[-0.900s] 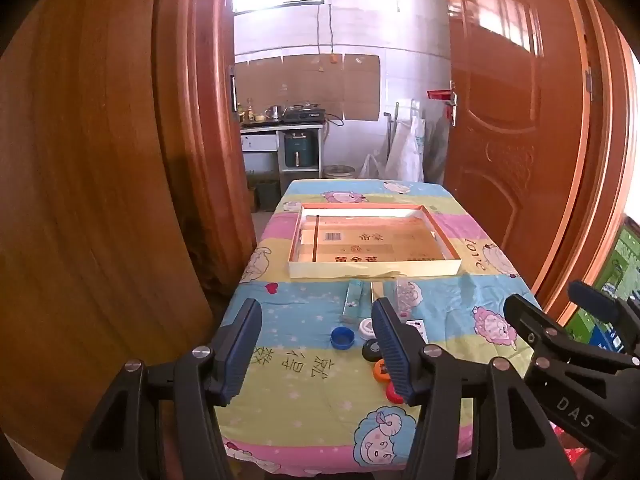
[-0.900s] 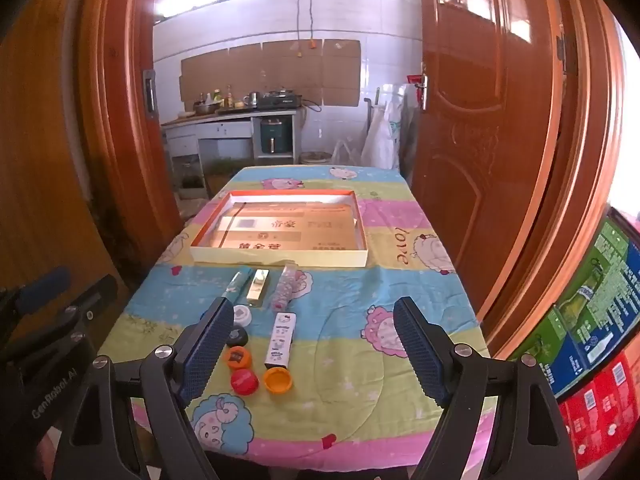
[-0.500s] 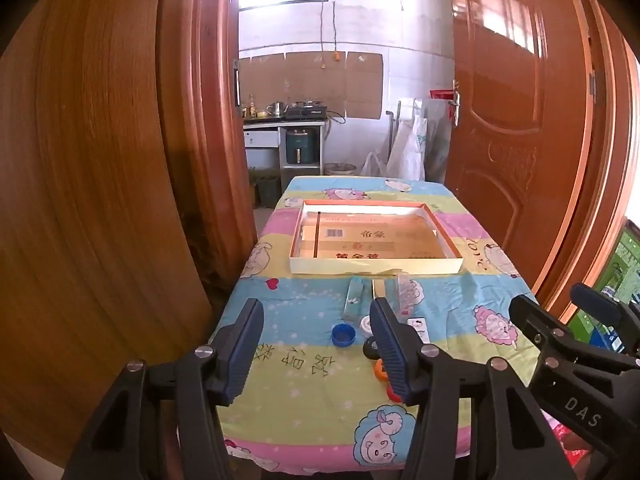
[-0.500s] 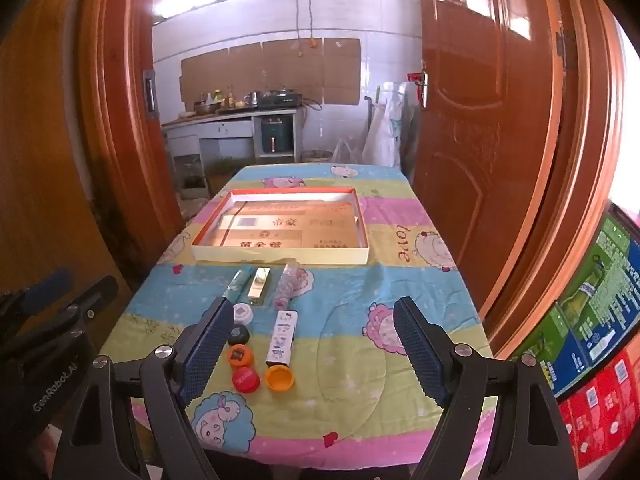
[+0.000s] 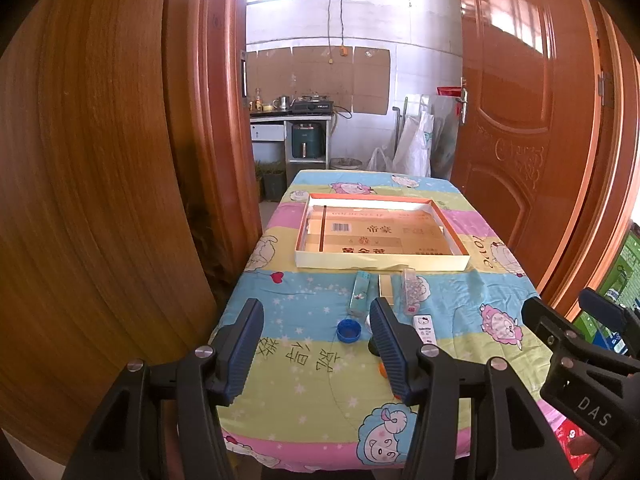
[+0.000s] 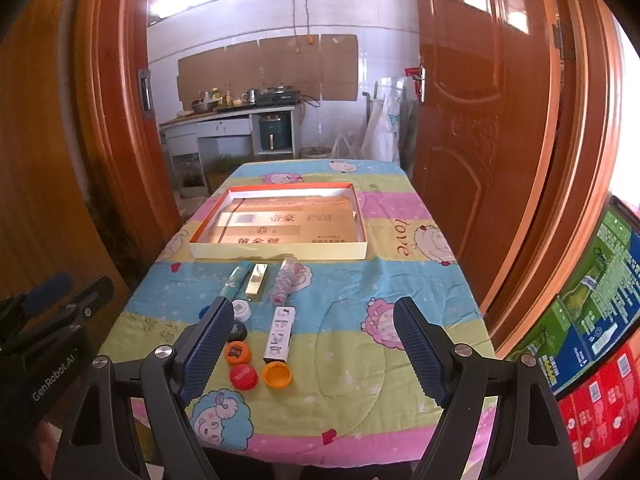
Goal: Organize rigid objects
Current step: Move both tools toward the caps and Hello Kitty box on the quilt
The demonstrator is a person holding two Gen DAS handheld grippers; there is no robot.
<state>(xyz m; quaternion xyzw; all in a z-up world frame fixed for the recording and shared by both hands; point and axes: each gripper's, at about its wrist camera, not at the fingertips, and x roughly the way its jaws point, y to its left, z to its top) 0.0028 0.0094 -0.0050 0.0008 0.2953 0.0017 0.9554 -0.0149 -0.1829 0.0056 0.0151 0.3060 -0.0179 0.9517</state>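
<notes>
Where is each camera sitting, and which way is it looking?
Left wrist view: rides on the left tool, held open at the near table end, looking along the table at the shallow box; the right tool's body shows at right.
Right wrist view: rides on the right tool, also open, facing the same way from further right; the left tool's body shows at left.
Both see the box, the blue cap, the Hello Kitty box and the kitchen behind.
</notes>
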